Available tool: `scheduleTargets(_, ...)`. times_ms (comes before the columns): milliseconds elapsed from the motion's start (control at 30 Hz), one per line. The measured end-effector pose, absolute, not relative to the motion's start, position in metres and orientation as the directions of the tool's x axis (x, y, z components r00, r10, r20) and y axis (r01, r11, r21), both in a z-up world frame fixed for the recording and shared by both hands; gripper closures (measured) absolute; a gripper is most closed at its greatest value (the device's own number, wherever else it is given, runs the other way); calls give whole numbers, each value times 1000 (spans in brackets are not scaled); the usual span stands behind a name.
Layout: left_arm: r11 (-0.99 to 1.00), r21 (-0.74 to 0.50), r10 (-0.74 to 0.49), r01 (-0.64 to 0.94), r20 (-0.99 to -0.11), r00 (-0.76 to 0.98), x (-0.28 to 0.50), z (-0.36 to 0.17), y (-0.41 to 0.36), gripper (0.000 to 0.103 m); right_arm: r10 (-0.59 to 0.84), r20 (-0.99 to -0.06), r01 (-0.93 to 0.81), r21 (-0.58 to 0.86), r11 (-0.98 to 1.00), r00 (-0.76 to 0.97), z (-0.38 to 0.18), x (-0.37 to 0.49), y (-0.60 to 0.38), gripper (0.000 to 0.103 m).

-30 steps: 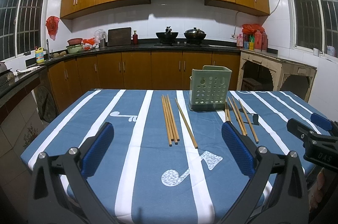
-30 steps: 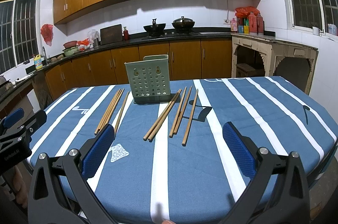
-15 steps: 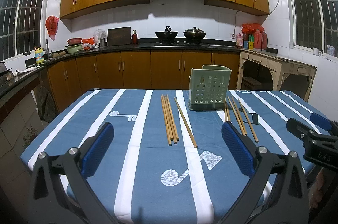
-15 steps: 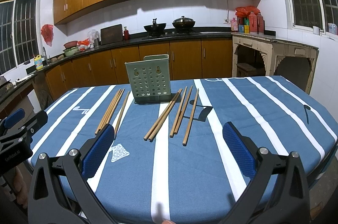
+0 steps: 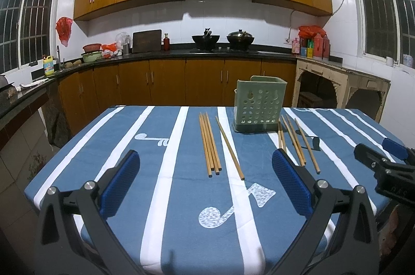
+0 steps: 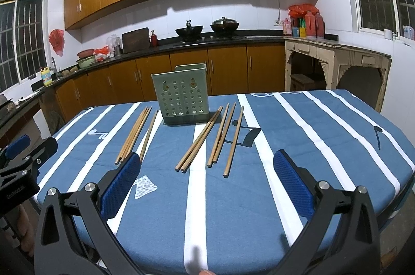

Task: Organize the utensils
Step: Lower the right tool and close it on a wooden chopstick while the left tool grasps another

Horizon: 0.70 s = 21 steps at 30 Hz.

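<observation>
A pale green perforated utensil holder (image 5: 260,104) (image 6: 182,94) stands upright on the blue striped tablecloth. Several wooden chopsticks lie flat on both sides of it: a left bundle (image 5: 209,145) (image 6: 135,133) and a right group (image 5: 297,141) (image 6: 220,136). My left gripper (image 5: 206,183) hovers open above the near table edge, short of the left bundle, with nothing between its blue pads. Over the near edge my right gripper (image 6: 206,183) is also open and empty, in front of the right group. Each gripper shows at the other view's side edge.
The table (image 5: 166,197) has a blue cloth with white stripes. Beyond it run wooden kitchen cabinets (image 5: 166,83) and a dark counter with woks, bottles and bowls. A pale stone side counter (image 5: 342,83) stands at the right. Barred windows flank the room.
Both views have crept slightly; the table contents sit a touch higher in the left wrist view. Chopsticks and holder have not moved, and both grippers stay open.
</observation>
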<state>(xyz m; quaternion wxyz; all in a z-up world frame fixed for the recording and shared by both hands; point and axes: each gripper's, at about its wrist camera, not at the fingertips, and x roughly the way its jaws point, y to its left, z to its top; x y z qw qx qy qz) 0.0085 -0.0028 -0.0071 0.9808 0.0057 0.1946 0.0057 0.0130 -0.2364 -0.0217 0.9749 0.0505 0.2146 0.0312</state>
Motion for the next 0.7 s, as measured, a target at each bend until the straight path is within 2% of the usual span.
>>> scheduleTargets(100, 1000, 8, 25, -24, -417, 909, 24, -17, 0, 4, 72, -466, -22, 111, 994, 882, -29, 31, -237, 2)
scheduleTargets(333, 997, -33, 37, -68, -572, 819, 82, -37, 28, 4, 45, -631, 77, 164, 983, 774, -57, 86, -259, 3)
scheduleTargets(400, 996, -60, 22, -73, -606, 795, 98, -43, 37, 4, 51, -677, 106, 188, 977, 735, -66, 104, -269, 22)
scheduleTargets(500, 995, -73, 5, -66, -630, 777, 120, -49, 44, 4, 52, -718, 126, 193, 973, 694, -79, 126, -271, 33)
scheduleTargets(533, 997, -61, 5, -57, -638, 770, 128, -51, 43, 5, 50, -725, 130, 189, 973, 687, -81, 133, -272, 34)
scheduleTargets(700, 1000, -18, -16, 5, -682, 731, 160, -61, 31, 29, 39, -742, 125, 164, 978, 669, -87, 147, -262, 49)
